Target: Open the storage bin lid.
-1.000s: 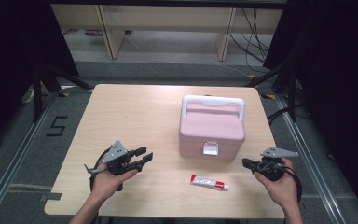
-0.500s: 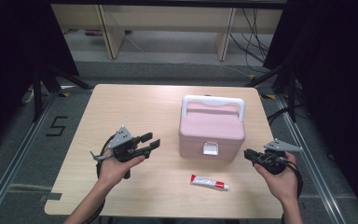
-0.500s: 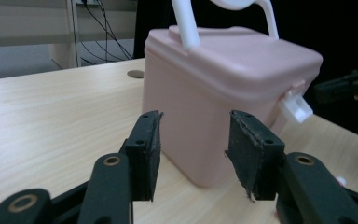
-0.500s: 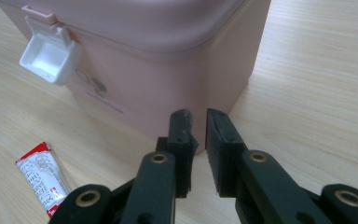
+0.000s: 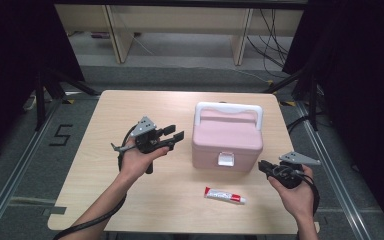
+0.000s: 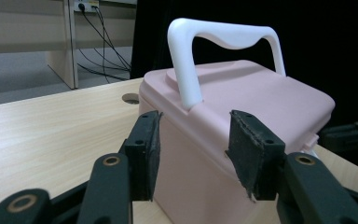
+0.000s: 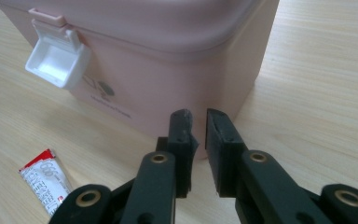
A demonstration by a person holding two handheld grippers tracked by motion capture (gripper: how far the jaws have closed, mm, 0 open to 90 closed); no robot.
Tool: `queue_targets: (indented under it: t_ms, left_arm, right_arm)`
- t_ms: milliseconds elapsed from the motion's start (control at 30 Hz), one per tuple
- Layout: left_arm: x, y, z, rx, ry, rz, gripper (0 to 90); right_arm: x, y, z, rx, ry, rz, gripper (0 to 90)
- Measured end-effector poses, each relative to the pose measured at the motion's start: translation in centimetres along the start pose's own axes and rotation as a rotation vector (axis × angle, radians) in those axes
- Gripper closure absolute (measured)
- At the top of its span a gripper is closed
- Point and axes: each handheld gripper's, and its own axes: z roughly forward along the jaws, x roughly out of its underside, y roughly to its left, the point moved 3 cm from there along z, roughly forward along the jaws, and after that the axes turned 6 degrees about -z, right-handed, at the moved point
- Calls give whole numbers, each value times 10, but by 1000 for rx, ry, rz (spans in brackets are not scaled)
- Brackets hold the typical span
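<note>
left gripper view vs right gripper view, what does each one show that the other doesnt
The left gripper view alone shows the box's white handle arching over the lid, a round hole in the table behind the box, and the left gripper, its jaws wide apart with nothing between them. The right gripper view alone shows the white latch, the red and white tube lying flat, and the right gripper, its jaws narrowly apart. Both share the pink box and the wooden table.

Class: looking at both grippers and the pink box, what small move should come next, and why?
Probably bring the right gripper to the white latch: the pink box is closed, both grippers are empty, and the tube lies outside. The left gripper could steady the box.
</note>
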Motion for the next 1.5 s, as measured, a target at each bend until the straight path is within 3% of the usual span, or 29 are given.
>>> queue_targets:
  t_ms: [67,100,400,433,467,500,633,667,767,800,833,967,1000,1033,1167,1267,1433,1467,1500]
  left_arm:
    - [-4,0,7,2,-2,-4,533]
    - [-7,0,11,1,2,-9,533]
    - [-22,1,45,-16,35,-18,534]
    - [-24,1,50,-19,36,-21,536]
    - [-24,1,50,-19,36,-21,537]
    - [-26,1,53,-19,41,-24,537]
    - [-29,1,63,-29,51,-37,539]
    - [-30,0,66,-27,52,-43,540]
    - [-31,-2,72,-23,58,-52,547]
    - [-31,-3,74,-15,62,-60,563]
    - [-31,-3,77,-9,72,-54,588]
    - [-30,0,82,-11,82,-79,646]
    - [-30,1,83,-10,83,-87,656]
    - [-30,1,83,-10,83,-87,669]
    - [-31,2,83,-5,88,-118,715]
    - [-33,3,83,-1,95,-172,729]
    - [-35,2,82,-4,107,-192,736]
    - [-35,2,83,-1,107,-199,737]
    - [-36,3,83,-2,113,-203,736]
  right_arm:
    - [-1,2,-1,25,17,16,811]
    - [-3,-2,-2,39,2,-30,810]
    - [-4,-6,-4,54,-4,-9,806]
    - [-3,-2,-4,36,0,46,805]
    - [-3,-2,-4,36,0,46,805]
    - [-3,-6,-4,45,-6,3,805]
    - [-2,-5,-5,54,-11,35,804]
    - [-2,-8,-7,57,-10,8,804]
    - [-3,-8,-8,68,-17,5,806]
    - [-2,-4,-9,59,-9,46,810]
    - [-2,-4,-9,60,-5,51,815]
    - [-2,-4,-8,56,-7,52,832]
    - [-2,-7,-8,63,-18,10,833]
    - [-2,-7,-8,63,-18,10,833]
    - [-1,-6,-8,55,-21,14,833]
    - [-1,-5,-9,49,-23,29,835]
    - [-4,-4,-11,61,-36,18,846]
    - [-5,0,-10,46,-45,57,849]
    - [-5,-3,-11,52,-38,16,854]
